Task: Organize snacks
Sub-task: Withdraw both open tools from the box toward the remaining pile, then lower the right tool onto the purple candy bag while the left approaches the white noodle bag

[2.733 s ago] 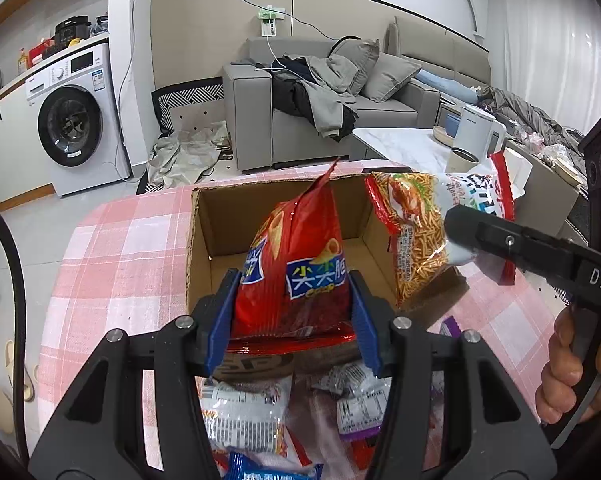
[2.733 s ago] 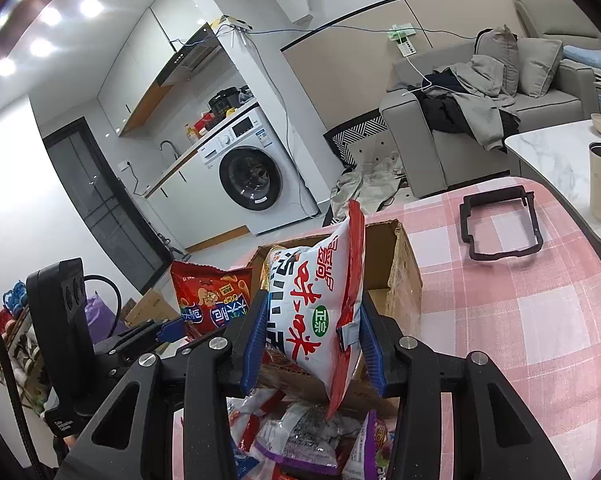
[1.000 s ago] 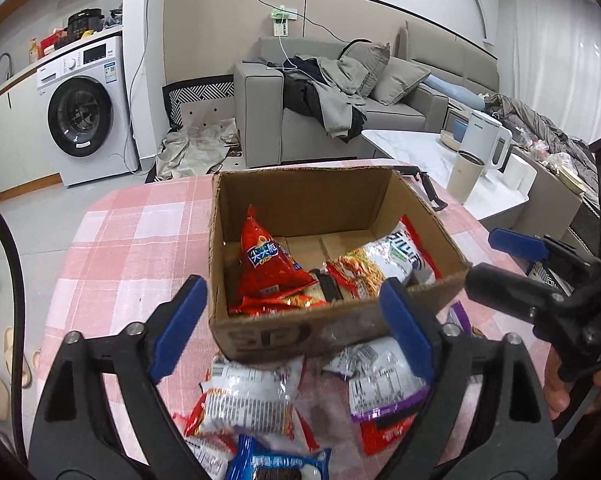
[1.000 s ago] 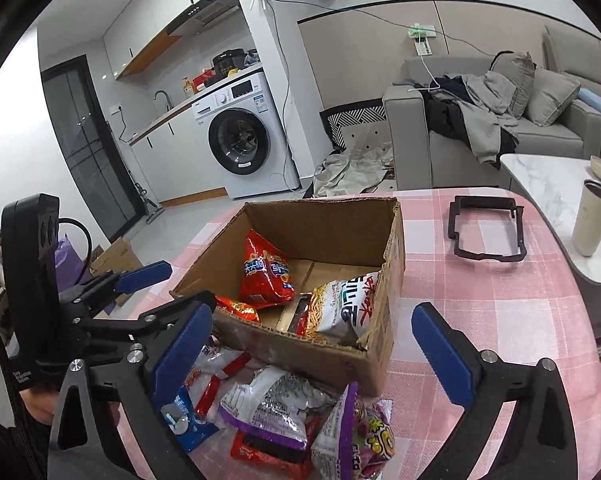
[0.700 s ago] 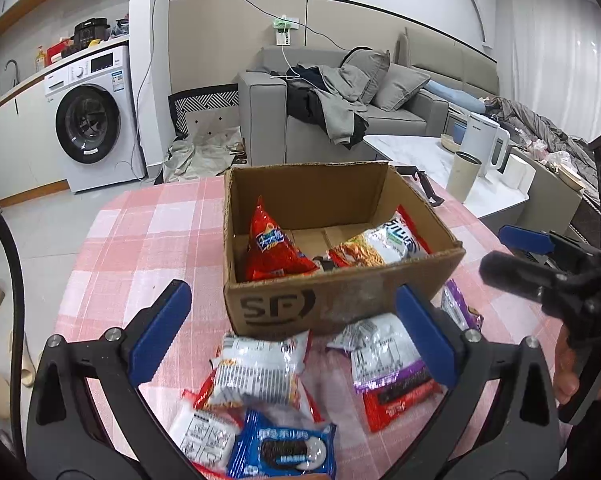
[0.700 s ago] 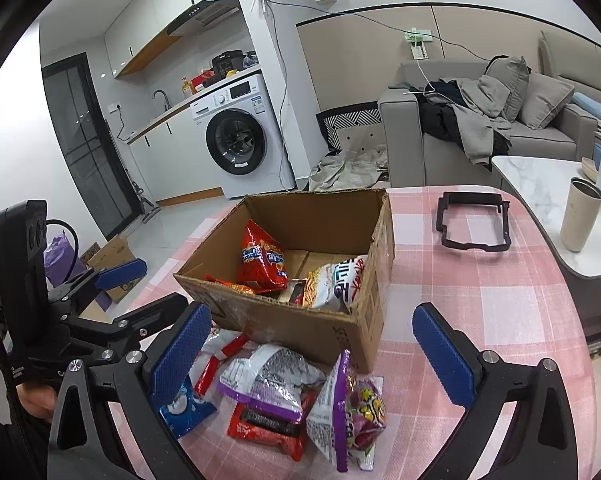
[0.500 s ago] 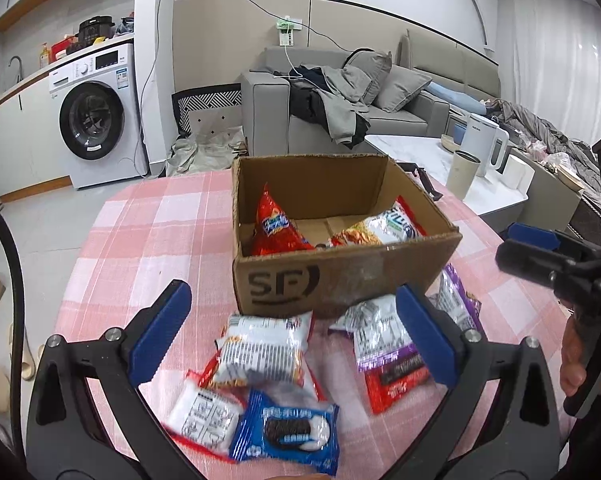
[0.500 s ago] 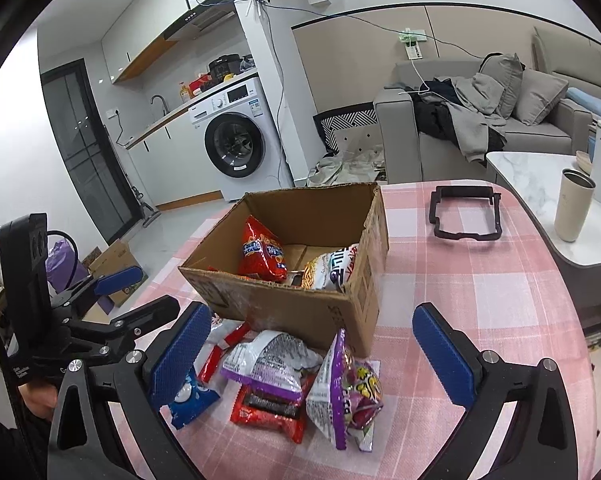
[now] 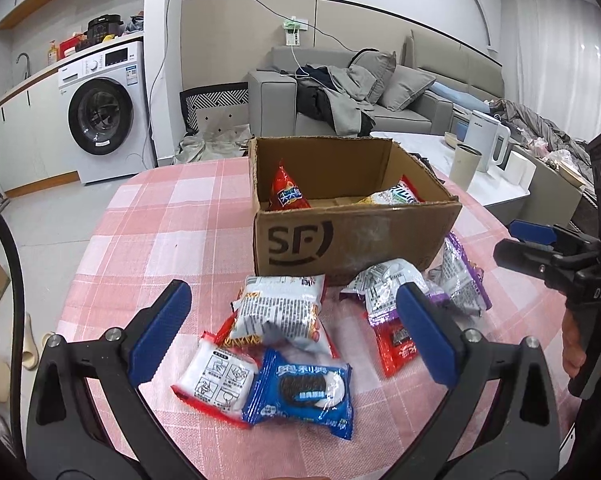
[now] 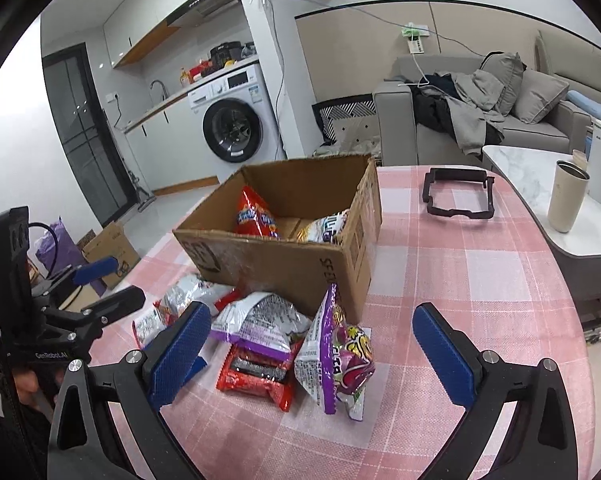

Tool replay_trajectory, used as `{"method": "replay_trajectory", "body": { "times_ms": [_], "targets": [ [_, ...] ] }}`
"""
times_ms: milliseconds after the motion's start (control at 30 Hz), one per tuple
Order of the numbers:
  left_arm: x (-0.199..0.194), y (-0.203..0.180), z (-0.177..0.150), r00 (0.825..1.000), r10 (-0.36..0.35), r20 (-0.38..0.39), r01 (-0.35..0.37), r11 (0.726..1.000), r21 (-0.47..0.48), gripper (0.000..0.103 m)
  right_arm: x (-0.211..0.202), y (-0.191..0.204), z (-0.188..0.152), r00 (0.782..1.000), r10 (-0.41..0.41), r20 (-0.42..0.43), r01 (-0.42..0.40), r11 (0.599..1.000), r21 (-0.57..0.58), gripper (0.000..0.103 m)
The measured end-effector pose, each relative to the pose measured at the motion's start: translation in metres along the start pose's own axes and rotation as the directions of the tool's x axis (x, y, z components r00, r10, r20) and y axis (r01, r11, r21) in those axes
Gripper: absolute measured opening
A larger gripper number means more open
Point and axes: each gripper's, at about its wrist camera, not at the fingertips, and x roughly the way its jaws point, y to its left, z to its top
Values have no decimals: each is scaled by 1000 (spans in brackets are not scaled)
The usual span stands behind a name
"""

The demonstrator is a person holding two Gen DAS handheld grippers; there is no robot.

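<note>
An open cardboard box (image 9: 356, 240) (image 10: 284, 258) stands on the pink checked table. Inside it are a red chip bag (image 9: 285, 193) (image 10: 255, 215) and a white noodle-snack bag (image 9: 394, 194) (image 10: 327, 229). Several loose snack packs lie in front of the box: a white and red pack (image 9: 278, 314), a blue cookie pack (image 9: 302, 394), a red bar (image 10: 258, 376), a purple candy bag (image 10: 336, 350). My left gripper (image 9: 292, 332) is open and empty above the near packs. My right gripper (image 10: 310, 350) is open and empty over the purple bag.
A black plastic frame (image 10: 458, 192) lies on the table behind the box. A beige cup (image 10: 566, 200) and a white kettle (image 9: 486, 142) stand on the marble side table at the right. A sofa and a washing machine are beyond the table.
Both grippers released their bags into the box, opened wide, and pulled back toward the near edge, so the loose packs in front of the box came into view.
</note>
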Motion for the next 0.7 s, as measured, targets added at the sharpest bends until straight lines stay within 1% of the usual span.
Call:
{"method": "replay_trajectory", "body": {
  "times_ms": [67, 300, 433, 600, 700],
  "targets": [
    [0, 0, -2, 1000, 5, -4, -5, 1000, -3, 102, 0, -1, -1, 1000, -13, 0, 13, 1000, -6, 103],
    [-2, -1, -6, 1000, 3, -10, -3, 1000, 4, 102, 0, -3, -3, 1000, -11, -6, 11, 1000, -6, 103],
    [-3, 0, -10, 1000, -14, -15, 14, 1000, 0, 102, -1, -3, -4, 1000, -17, -14, 17, 1000, -11, 103],
    [-1, 1, -18, 999, -11, -32, 11, 1000, 2, 102, 0, -1, -5, 1000, 1, -28, -1, 1000, -31, 102],
    [1, 5, -23, 999, -12, -50, 11, 1000, -14, 102, -1, 1, -7, 1000, -17, -9, 17, 999, -51, 102]
  ]
}}
